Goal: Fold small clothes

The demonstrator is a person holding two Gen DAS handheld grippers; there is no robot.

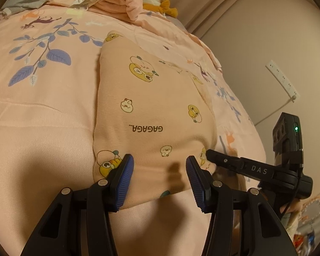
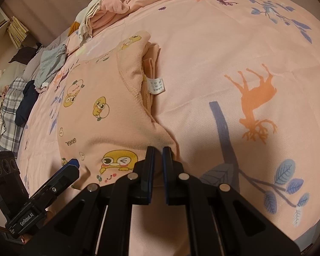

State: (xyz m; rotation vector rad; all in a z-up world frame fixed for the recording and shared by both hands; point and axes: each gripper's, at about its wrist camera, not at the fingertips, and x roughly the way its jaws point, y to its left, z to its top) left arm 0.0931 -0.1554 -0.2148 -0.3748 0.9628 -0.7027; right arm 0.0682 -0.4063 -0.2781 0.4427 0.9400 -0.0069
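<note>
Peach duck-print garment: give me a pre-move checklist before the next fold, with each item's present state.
1. Right tool shut on the near corner of the garment: ok.
2. Left tool gripping cloth: not ok; its jaws stand open over the near hem.
3. Garment lying flat: not ok; folded layers and the care label bunch at its right edge.
4. Bedspread bare beside the garment: ok.
5. Pile of clothes apart from the garment: ok.

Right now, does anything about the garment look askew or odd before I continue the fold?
One thing: the white care label sticks out of the right edge of the folded peach cartoon-print garment, beside uneven inner layers. The right tongs pinch its near corner; the left tongs are open.
</note>
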